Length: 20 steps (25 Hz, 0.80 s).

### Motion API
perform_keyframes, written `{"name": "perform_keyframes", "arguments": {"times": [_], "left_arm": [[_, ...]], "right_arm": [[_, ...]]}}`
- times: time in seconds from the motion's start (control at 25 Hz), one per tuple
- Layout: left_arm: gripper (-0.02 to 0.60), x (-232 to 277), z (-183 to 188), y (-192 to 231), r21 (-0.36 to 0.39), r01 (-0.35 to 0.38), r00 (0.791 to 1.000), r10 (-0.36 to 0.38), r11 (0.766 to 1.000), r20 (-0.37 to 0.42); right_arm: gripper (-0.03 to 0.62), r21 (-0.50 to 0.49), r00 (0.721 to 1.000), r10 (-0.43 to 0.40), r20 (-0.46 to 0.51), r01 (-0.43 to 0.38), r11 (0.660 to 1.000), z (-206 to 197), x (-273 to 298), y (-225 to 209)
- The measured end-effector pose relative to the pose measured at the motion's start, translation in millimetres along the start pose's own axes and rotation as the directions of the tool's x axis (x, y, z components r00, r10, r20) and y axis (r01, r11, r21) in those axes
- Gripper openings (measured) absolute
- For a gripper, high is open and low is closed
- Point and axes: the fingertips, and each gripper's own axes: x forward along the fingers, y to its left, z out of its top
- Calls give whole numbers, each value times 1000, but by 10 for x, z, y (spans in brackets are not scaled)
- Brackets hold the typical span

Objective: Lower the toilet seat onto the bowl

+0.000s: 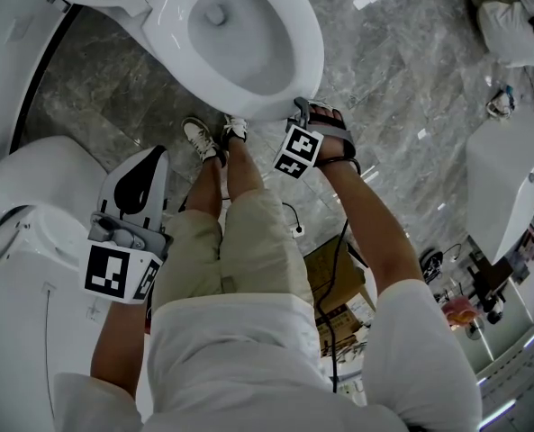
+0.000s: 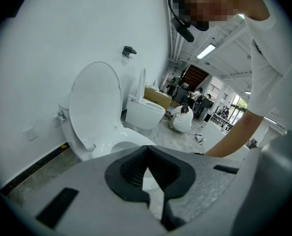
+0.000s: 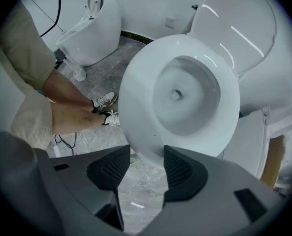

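The toilet seat (image 3: 141, 97) lies flat on the bowl (image 3: 185, 87). Its white ring covers the rim all the way around. The lid (image 3: 239, 23) stands upright behind it, against the wall side of the toilet. In the left gripper view the seat (image 2: 109, 144) is also down and the lid (image 2: 95, 100) rises above it.

The right gripper (image 3: 146, 154) points down at the front edge of the bowl. Its two jaws are clearly apart, and between them are only the grey marble floor (image 3: 136, 200) and the front curve of the seat beyond the tips. The pads do not press on anything, so this gripper has no hold on the seat. In the head view the right gripper (image 1: 307, 115) is just beside the front edge of the toilet; if it touches the rim, I cannot tell.

The left gripper (image 2: 146, 149) is well apart from the toilet, near the person's left leg in the head view (image 1: 151, 162). Its jaw tips are together, only a small gap is left lower between the pads, and it holds nothing.

The person's shoes (image 1: 203, 138) stand on the floor just in front of the bowl. A second toilet (image 2: 145, 114) stands further along the same wall.
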Motion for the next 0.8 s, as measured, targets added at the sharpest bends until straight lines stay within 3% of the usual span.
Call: {"name": "perform_keyframes", "arguments": {"times": [0.72, 0.8], "left_arm": [[-6, -2, 70, 108, 3, -48, 999, 48, 999, 5], [-6, -37, 134, 64, 15, -50, 999, 49, 999, 15]], "right_arm": [[210, 10, 999, 25, -28, -25, 1000, 1, 208, -1], [178, 25, 999, 9, -34, -8, 1000, -30, 155, 23]]}}
